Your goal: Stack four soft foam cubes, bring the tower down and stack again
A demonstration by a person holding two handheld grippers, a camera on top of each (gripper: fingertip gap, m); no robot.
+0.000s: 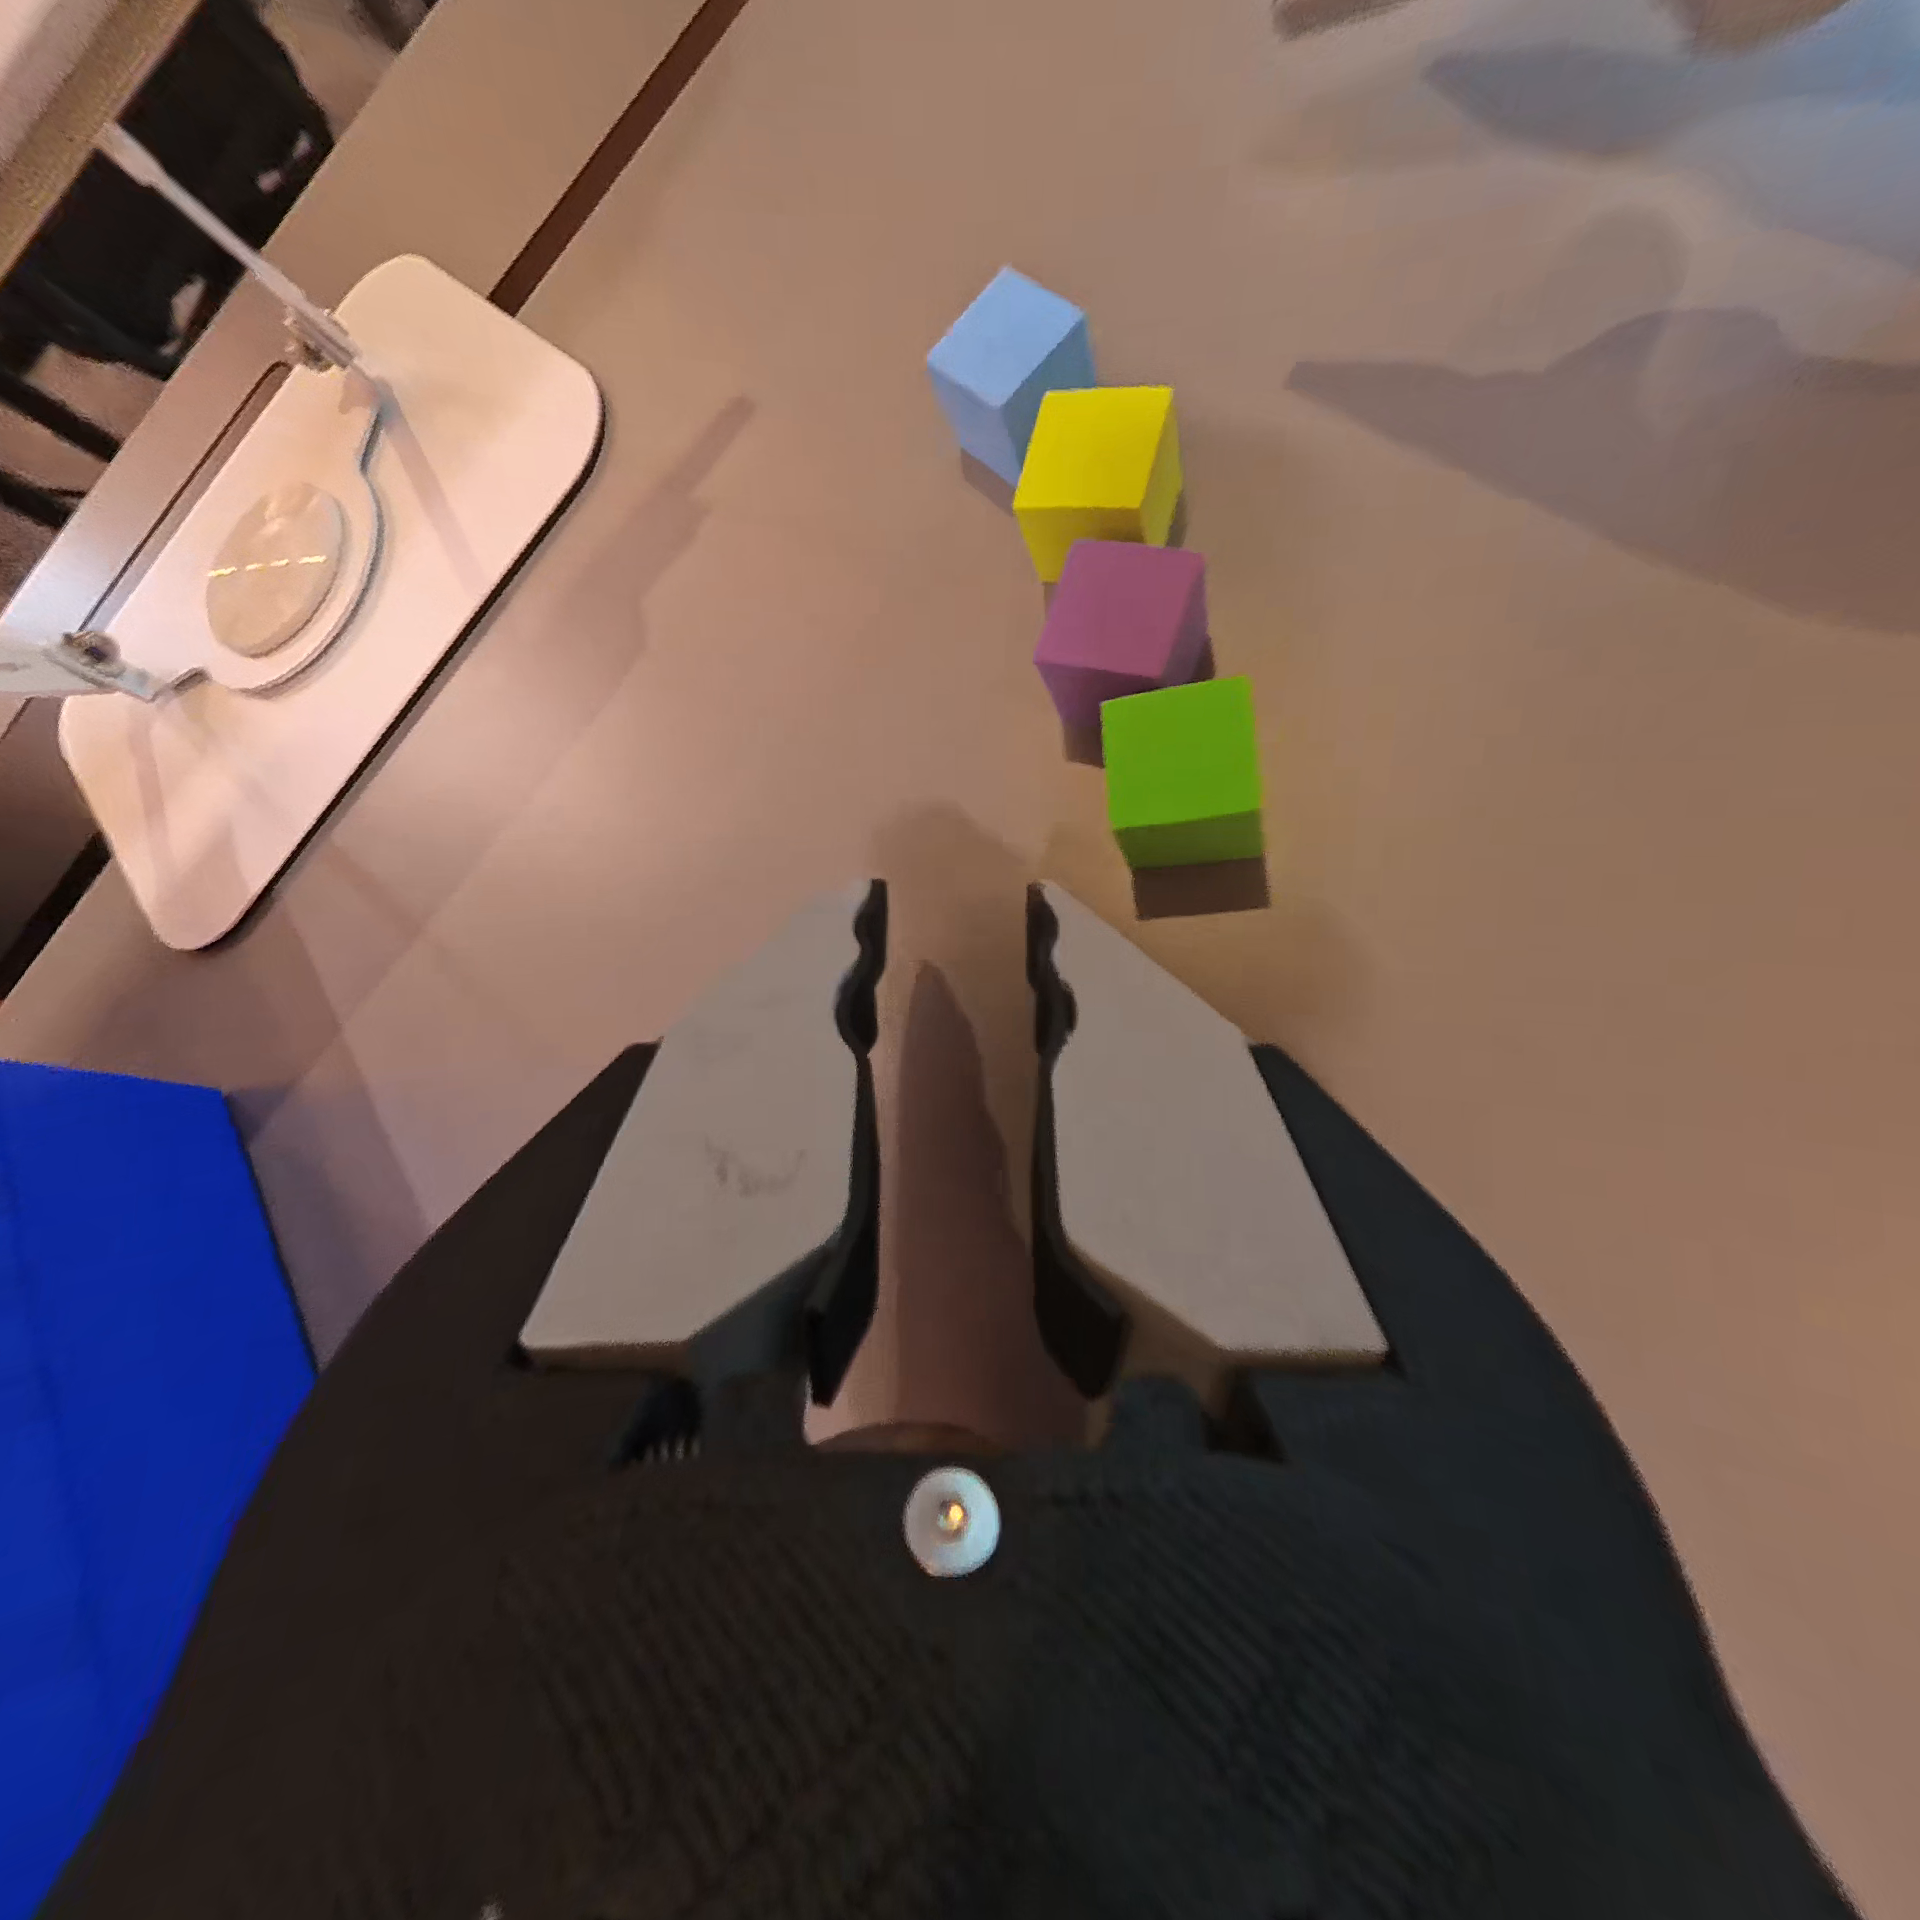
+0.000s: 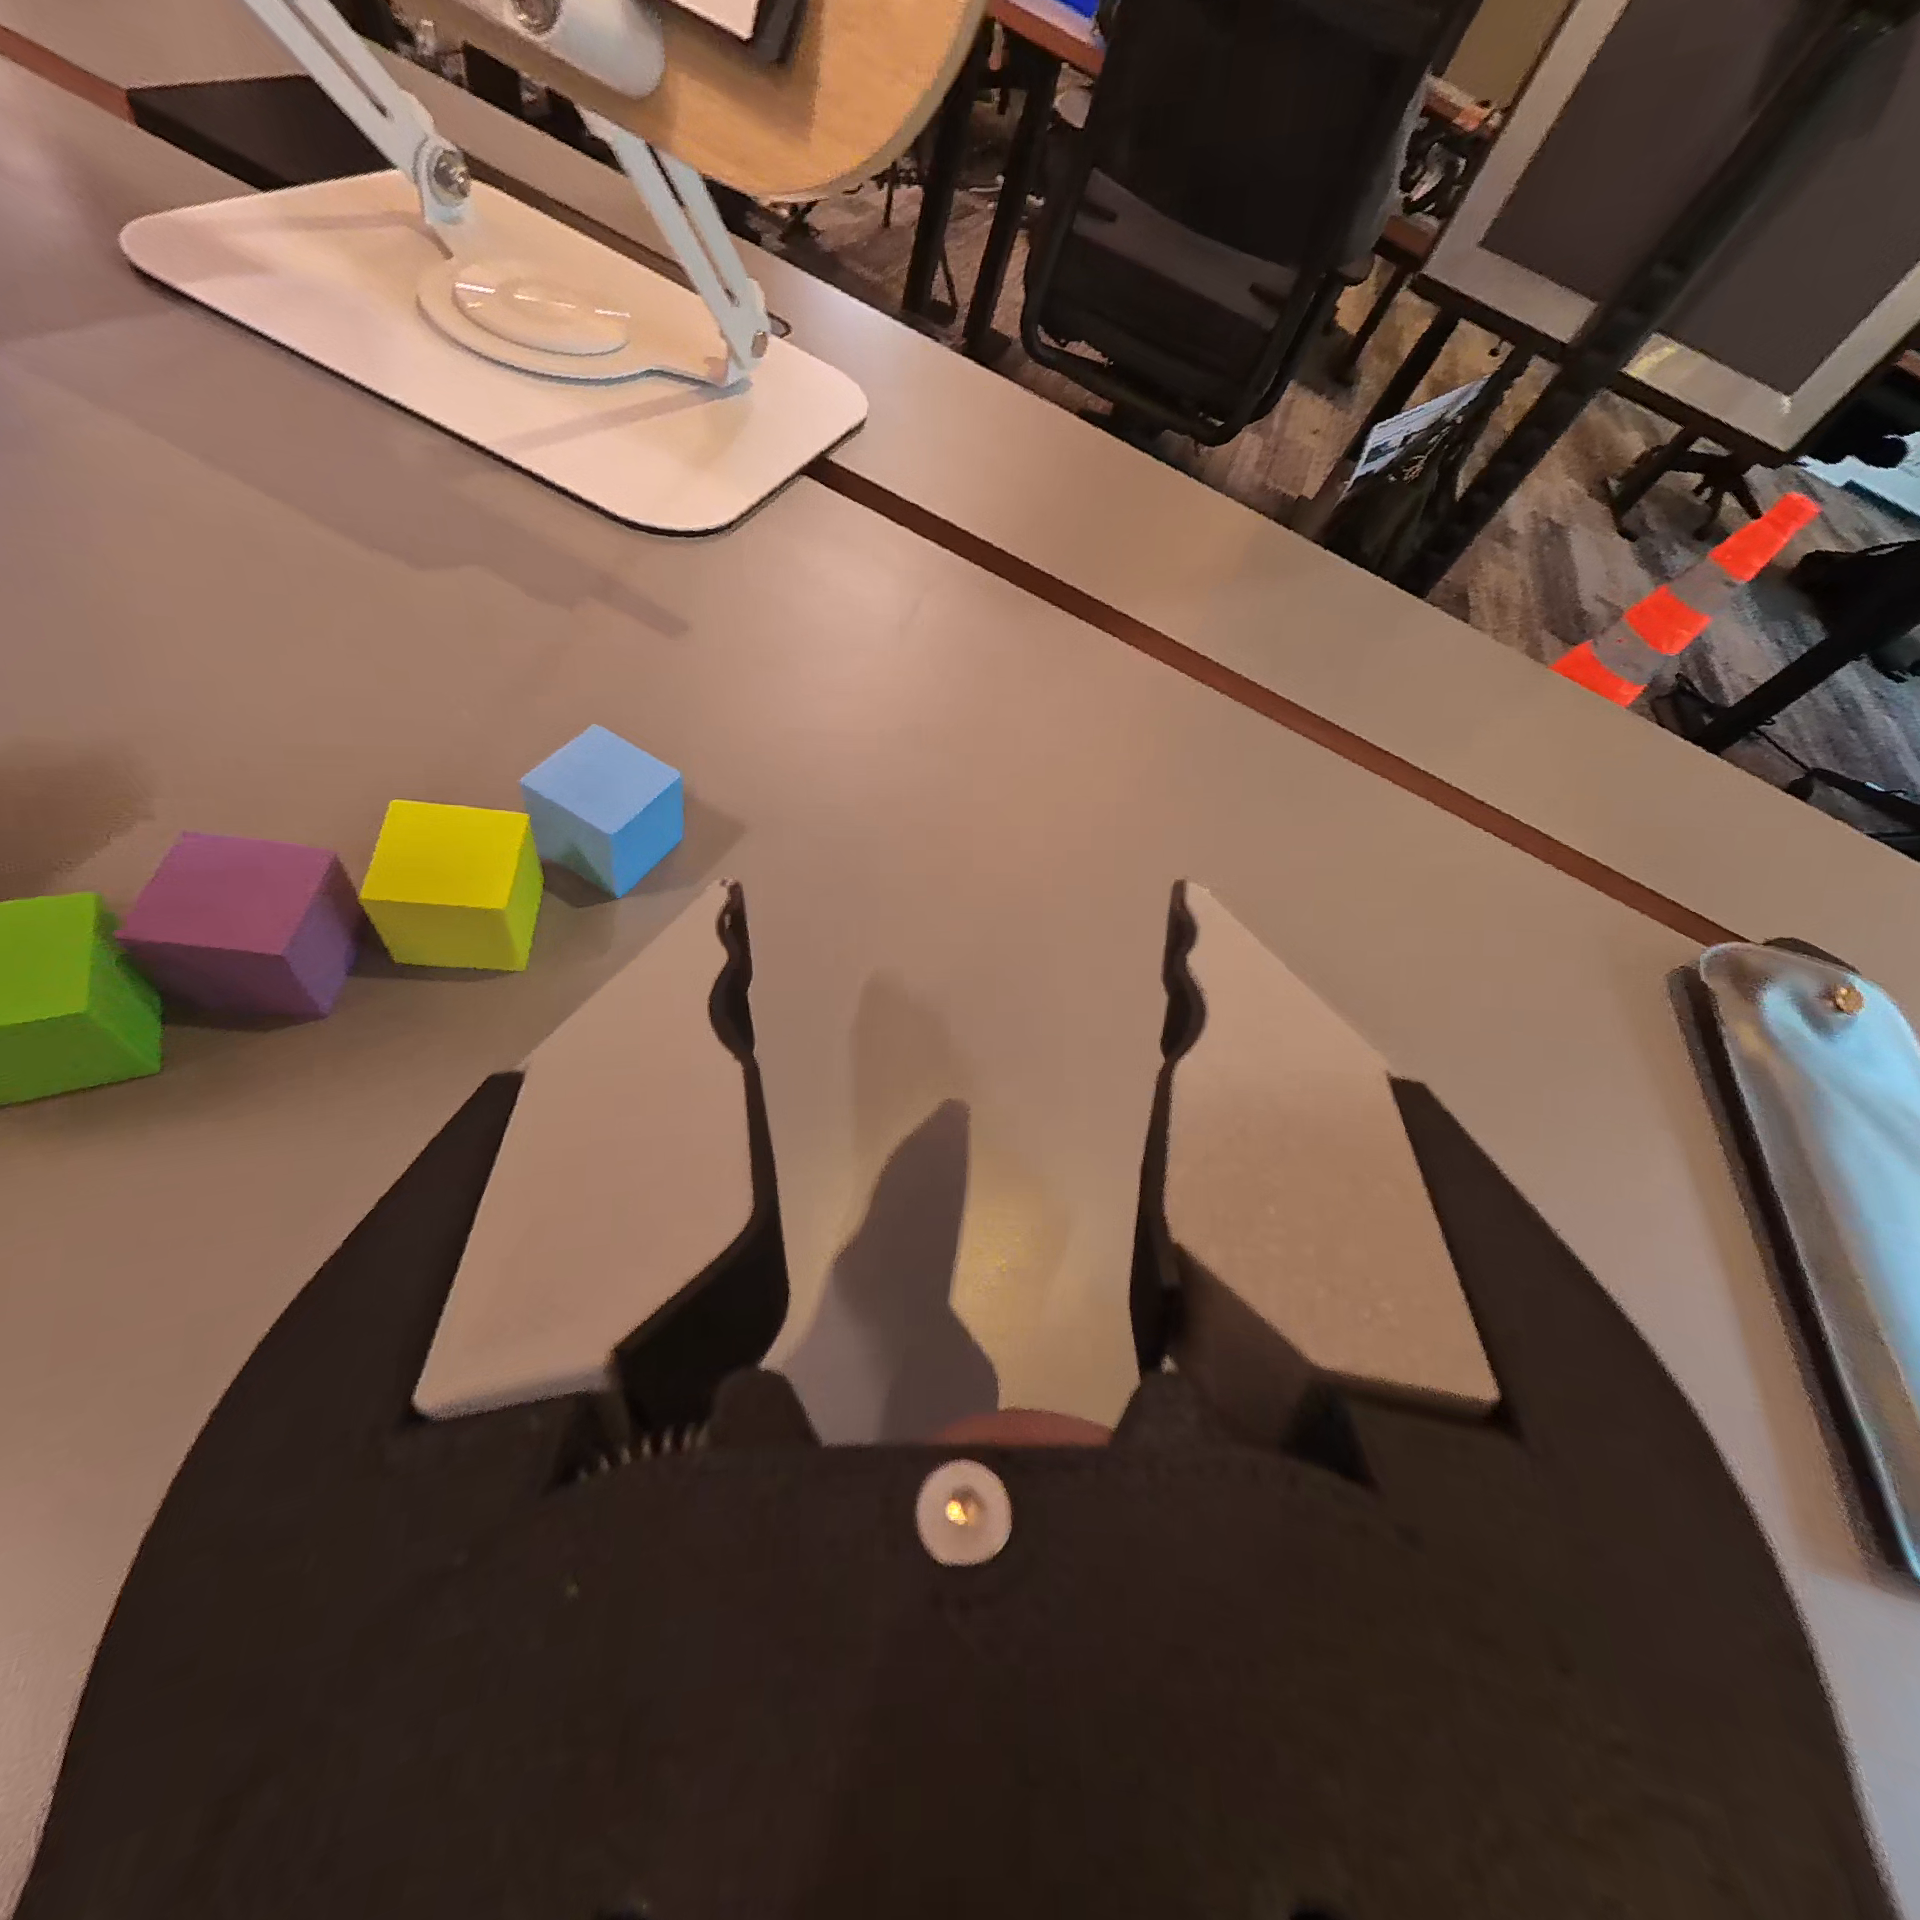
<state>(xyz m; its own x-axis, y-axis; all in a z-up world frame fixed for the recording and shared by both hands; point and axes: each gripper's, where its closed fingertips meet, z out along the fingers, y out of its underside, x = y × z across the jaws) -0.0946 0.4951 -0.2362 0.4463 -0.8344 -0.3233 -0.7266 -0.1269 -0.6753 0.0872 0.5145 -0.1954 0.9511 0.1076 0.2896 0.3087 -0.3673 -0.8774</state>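
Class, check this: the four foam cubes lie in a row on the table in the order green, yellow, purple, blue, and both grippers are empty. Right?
Not quite. The left wrist view shows green cube, purple cube, yellow cube, blue cube. The rest stands.

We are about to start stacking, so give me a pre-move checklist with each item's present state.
1. All four cubes in view: blue cube, yellow cube, purple cube, green cube. Ok.
2. Cubes lie in a row on the table, none stacked. Ok for a fresh start.
3. Left tool empty, fingers apart by a narrow gap, narrower than a cube. Not ok for a grasp.
4. Right tool empty, wide open. Ok.
5. Room between neighbouring cubes for the fingers: they sit close or touching. Cannot tell.
6. White stand base away from the cubes. Ok.
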